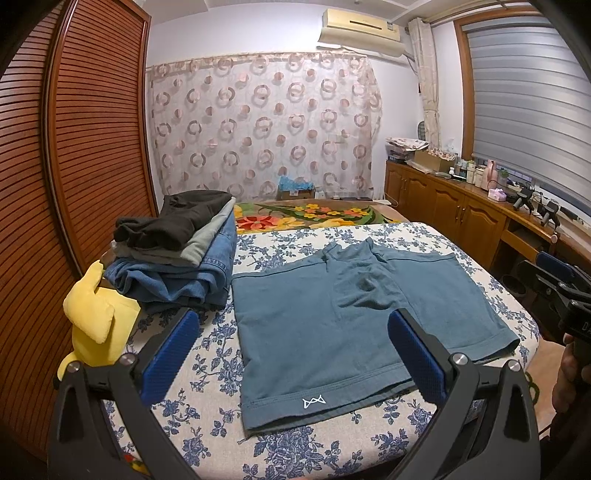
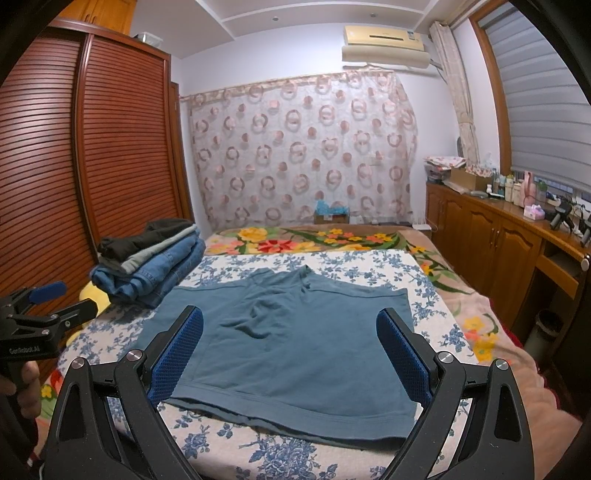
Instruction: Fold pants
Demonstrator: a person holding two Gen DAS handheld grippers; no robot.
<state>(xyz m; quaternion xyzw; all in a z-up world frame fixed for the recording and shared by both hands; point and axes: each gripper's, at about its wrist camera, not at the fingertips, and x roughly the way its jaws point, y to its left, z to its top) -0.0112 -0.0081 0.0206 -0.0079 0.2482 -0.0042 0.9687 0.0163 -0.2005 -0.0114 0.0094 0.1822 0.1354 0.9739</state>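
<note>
Teal pants (image 1: 332, 325) are laid flat on the bed's floral sheet (image 1: 207, 354), just right of a stack of folded clothes (image 1: 181, 254). Left hand-held gripper (image 1: 295, 354) and right hand-held gripper (image 2: 291, 350) are held wide open above the hems, nothing gripped.

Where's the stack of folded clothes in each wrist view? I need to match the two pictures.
Left wrist: stack of folded clothes, left of centre, beside the blue shorts.
Right wrist: stack, left-middle, above the open gripper's left finger.
Shared landmark: air conditioner top right.
</note>
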